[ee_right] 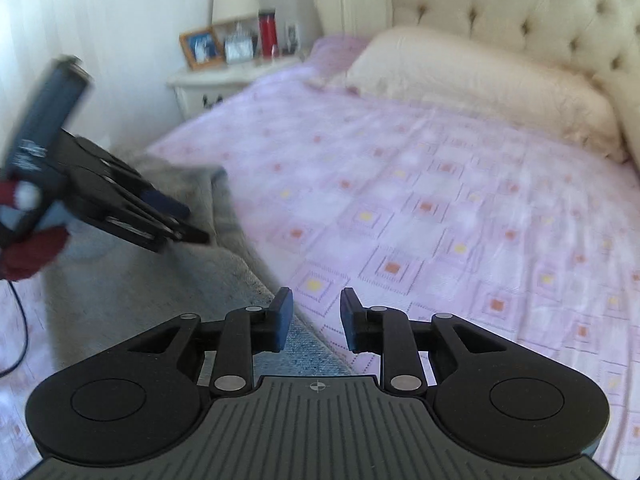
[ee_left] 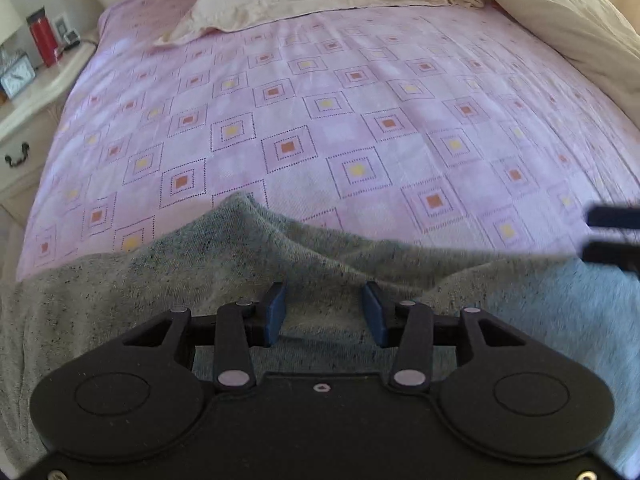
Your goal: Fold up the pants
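A: Pants (ee_left: 240,264) — grey, flecked knit, lying across the near edge of the bed (ee_left: 360,120). One bunched corner is rising into a peak toward the middle of the pink sheet; the rest is spreading flat toward the camera and off to both sides.

B: Left gripper (ee_left: 324,312)?

A: Hovering over the cloth, pointing steeply down. Blue pads (ee_left: 276,312) are standing apart with the fabric showing in the gap beneath them; nothing is being pinched. Jaws released.

B: And the right gripper (ee_right: 314,318)?

A: Sitting right at the pants' edge (ee_right: 312,340), where grey meets pink. Its pads are parted too, a narrower gap than the left, with the hem showing below them and neither pad pressing cloth. Released as well. In the left view its dark fingertips are poking in from the right margin, blurred.

B: Anything of the person?

A: From the right view, a dark red sleeve or glove (ee_right: 32,248) is wrapping the left tool's handle; a thin cable is trailing below.

B: Surroundings?

A: Cream pillow (ee_right: 480,80) lying at the tufted headboard (ee_right: 520,8). Pale duvet (ee_left: 580,32) is heaped along the right. A nightstand (ee_left: 36,96) is carrying a red bottle (ee_left: 43,36), a small clock (ee_left: 17,78) and a framed photo (ee_right: 200,48).
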`<state>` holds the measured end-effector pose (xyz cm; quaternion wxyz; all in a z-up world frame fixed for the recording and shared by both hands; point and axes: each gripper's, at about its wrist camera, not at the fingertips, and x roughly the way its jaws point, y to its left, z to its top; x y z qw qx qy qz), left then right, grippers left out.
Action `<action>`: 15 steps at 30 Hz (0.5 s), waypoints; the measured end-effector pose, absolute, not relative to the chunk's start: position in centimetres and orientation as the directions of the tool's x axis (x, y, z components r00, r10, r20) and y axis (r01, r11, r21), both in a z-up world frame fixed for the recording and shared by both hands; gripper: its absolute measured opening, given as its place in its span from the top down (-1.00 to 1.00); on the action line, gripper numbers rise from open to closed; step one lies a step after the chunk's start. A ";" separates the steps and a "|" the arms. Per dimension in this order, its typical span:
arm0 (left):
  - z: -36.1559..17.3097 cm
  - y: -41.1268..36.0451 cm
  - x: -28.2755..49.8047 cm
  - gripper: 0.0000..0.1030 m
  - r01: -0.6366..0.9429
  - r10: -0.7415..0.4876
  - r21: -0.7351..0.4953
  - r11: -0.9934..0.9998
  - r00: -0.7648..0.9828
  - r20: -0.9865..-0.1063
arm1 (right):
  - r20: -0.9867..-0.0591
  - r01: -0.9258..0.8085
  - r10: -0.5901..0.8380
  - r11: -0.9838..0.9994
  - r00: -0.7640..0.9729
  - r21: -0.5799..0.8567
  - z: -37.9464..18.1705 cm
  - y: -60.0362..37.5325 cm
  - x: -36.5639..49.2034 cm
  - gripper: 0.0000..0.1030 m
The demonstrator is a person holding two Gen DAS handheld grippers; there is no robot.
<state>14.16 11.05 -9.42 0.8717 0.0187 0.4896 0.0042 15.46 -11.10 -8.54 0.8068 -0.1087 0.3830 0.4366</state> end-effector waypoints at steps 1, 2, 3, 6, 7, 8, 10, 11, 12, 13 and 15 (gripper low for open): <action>-9.4 11.0 14.0 -0.03 0.015 0.024 0.038 0.999 0.524 -0.851 | -0.718 -0.778 0.625 0.599 0.305 0.192 -9.0 -10.9 16.0 0.50; -9.4 11.1 13.8 -0.03 0.016 0.021 0.035 0.999 0.527 -0.850 | -0.722 -0.768 0.633 0.599 0.280 0.227 -9.5 -10.8 16.4 0.50; -9.4 11.2 13.7 -0.03 0.015 0.017 0.029 0.999 0.528 -0.849 | -0.726 -0.763 0.642 0.591 0.248 0.262 -9.9 -10.6 16.6 0.50; -9.3 11.6 13.8 -0.03 0.011 0.005 0.012 1.000 0.526 -0.850 | -0.732 -0.779 0.652 0.558 0.197 0.287 -10.1 -9.9 15.7 0.47; -9.2 11.6 14.0 -0.03 0.003 0.005 0.008 1.000 0.519 -0.855 | -0.734 -0.792 0.646 0.552 0.208 0.262 -10.1 -9.7 15.2 0.45; -9.2 11.7 14.1 -0.03 0.000 0.002 0.002 1.000 0.517 -0.856 | -0.736 -0.805 0.639 0.546 0.221 0.232 -10.0 -9.5 14.8 0.50; -8.6 12.1 14.0 -0.01 -0.022 -0.013 -0.029 0.999 0.528 -0.849 | -0.728 -0.825 0.642 0.530 0.240 0.196 -9.7 -9.1 14.5 0.92; -8.1 12.6 13.7 0.00 -0.040 -0.021 -0.052 0.998 0.549 -0.836 | -0.728 -0.819 0.625 0.552 0.283 0.156 -9.7 -9.2 14.3 0.92; -7.6 12.9 13.4 -0.01 -0.055 -0.023 -0.066 0.996 0.572 -0.820 | -0.732 -0.815 0.607 0.566 0.309 0.125 -10.0 -9.1 14.2 0.93; -7.2 13.3 13.2 -0.01 -0.066 -0.018 -0.071 0.995 0.591 -0.806 | -0.736 -0.817 0.598 0.567 0.317 0.109 -10.2 -9.0 14.1 0.92; -6.8 13.9 12.9 0.00 -0.084 0.009 -0.054 0.995 0.614 -0.789 | -0.738 -0.817 0.582 0.572 0.342 0.072 -9.9 -8.6 13.5 0.90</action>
